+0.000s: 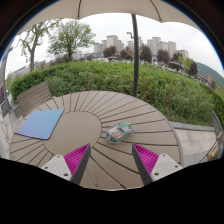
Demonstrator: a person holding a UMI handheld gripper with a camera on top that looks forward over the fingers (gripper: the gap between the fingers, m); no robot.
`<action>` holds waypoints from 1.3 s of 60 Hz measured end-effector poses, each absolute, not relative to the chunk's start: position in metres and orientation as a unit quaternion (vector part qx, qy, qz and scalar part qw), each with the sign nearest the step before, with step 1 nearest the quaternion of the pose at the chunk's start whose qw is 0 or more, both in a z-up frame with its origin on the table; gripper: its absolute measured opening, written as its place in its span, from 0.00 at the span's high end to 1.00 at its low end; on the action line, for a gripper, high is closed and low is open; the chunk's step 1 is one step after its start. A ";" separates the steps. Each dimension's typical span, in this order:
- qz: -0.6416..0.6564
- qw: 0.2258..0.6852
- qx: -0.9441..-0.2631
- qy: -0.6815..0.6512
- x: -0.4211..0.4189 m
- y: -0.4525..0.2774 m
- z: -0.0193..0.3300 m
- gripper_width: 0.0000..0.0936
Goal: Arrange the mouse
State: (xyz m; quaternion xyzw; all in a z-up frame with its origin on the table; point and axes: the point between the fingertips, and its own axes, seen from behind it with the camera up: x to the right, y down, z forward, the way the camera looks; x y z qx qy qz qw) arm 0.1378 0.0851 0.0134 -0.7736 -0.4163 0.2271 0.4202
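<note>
A small grey-green mouse lies on a round wooden slatted table, just ahead of my fingers and slightly right of the middle. A blue mouse mat lies flat on the table to the left, beyond my left finger. My gripper is open and empty, with the pink pads wide apart above the near part of the table. The mouse is apart from both fingers and from the mat.
A wooden chair stands at the table's far left. A parasol pole rises behind the table under a canopy. Grass and a hedge lie beyond, with trees and tall buildings far off. Paving shows to the right of the table.
</note>
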 end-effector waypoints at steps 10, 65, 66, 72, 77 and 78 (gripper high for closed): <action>0.229 0.407 -0.781 -0.414 0.099 0.115 -0.005 0.08; 0.221 0.382 -0.786 -0.434 0.030 0.153 -0.017 0.58; 0.218 0.379 -0.785 -0.439 0.029 0.152 -0.017 0.58; 0.222 0.372 -0.791 -0.431 0.024 0.143 0.003 0.60; 0.231 0.394 -0.778 -0.431 0.004 0.133 0.045 0.61; 0.234 0.399 -0.774 -0.432 0.000 0.129 0.056 0.61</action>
